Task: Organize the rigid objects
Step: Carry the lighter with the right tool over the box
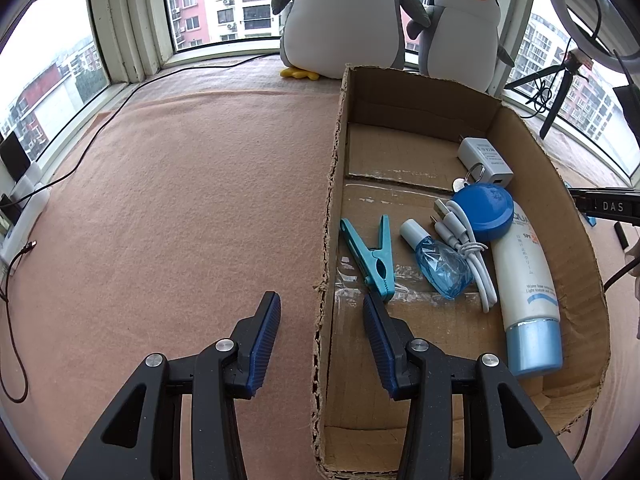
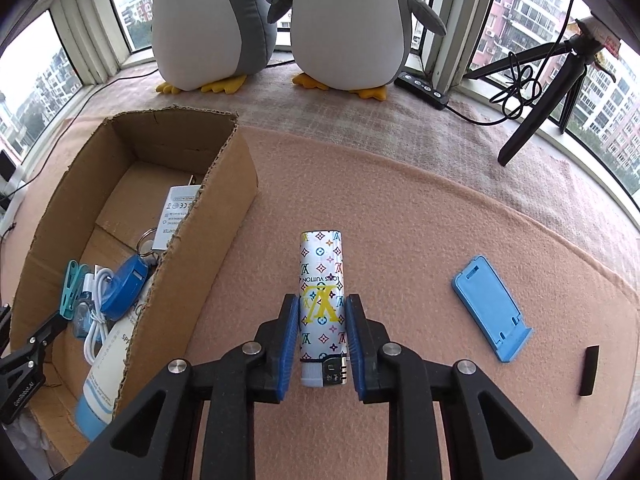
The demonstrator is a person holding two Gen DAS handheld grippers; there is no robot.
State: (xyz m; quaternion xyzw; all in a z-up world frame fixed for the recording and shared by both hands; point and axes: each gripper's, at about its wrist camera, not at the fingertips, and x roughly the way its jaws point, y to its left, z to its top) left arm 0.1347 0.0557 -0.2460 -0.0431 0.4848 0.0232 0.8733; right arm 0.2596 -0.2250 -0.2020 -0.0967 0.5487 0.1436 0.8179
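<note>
A cardboard box (image 1: 560, 208) (image 2: 224, 208) holds a teal clothespin (image 1: 374, 256), a small blue bottle (image 1: 440, 264), a white cable (image 1: 468, 248), a round blue case (image 1: 486, 212), a white charger (image 1: 486, 160) and a sunscreen tube (image 1: 524, 276). My left gripper (image 1: 322, 310) is open, straddling the box's left wall, with nothing between its fingers. In the right wrist view my right gripper (image 2: 322, 312) is shut on a patterned lighter (image 2: 322, 280) over the pink cloth (image 2: 400, 208), right of the box. A blue phone stand (image 2: 490, 306) lies on the cloth further right.
Two plush penguins (image 2: 280, 20) stand at the back by the windows. A black tripod (image 2: 560, 76) and a power strip (image 2: 420, 88) are at the back right. A small black block (image 2: 589, 370) lies at the right. Cables (image 1: 60, 172) run along the left.
</note>
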